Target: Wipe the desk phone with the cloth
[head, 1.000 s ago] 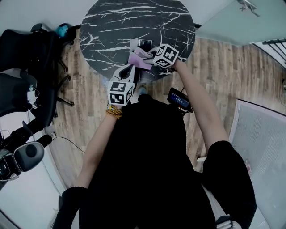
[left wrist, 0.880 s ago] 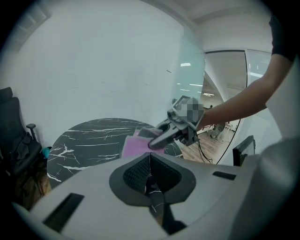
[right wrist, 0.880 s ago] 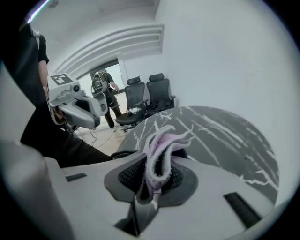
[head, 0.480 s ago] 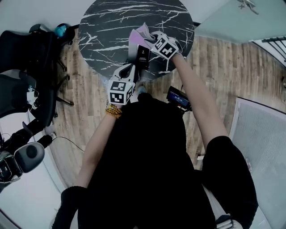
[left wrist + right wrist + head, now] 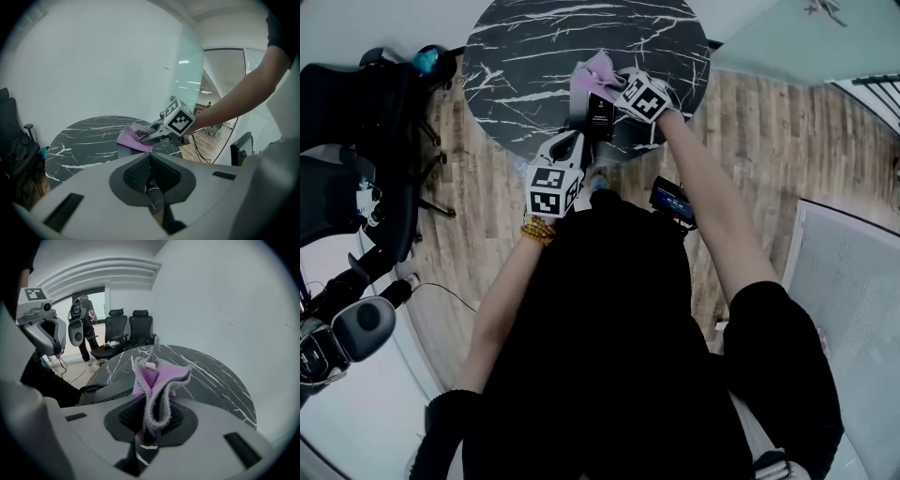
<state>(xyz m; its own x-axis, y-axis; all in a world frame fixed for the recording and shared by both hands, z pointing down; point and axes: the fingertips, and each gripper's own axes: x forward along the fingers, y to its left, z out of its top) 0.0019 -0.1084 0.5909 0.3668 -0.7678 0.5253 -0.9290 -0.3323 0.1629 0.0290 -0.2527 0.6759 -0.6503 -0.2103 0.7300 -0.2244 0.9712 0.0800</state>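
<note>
I'm in an office meeting room: black swivel chairs (image 5: 140,329), a round marble table (image 5: 534,56) with a desk phone (image 5: 600,114), glass partitions (image 5: 190,70), wood-plank floor (image 5: 769,150).

table (image 5: 534,56) is showing black marble, thin white veins running all over
cloth (image 5: 598,70) is reading pink-lilac, with fuzzy grey edging and a small white tag
desk phone (image 5: 600,114) is coming out black
left gripper (image 5: 572,142) and right gripper (image 5: 614,86) are both wearing white cubes with black square markers; shells are looking light grey, fingers (image 5: 136,176) dark grey with a mesh pattern
floor (image 5: 769,141) is showing brown wood planks with streaky grain
office chairs (image 5: 347,112) are looking black
person's top (image 5: 609,328) is reading plain black, and a yellow-orange bead bracelet (image 5: 539,232) is sitting on the left wrist
</note>
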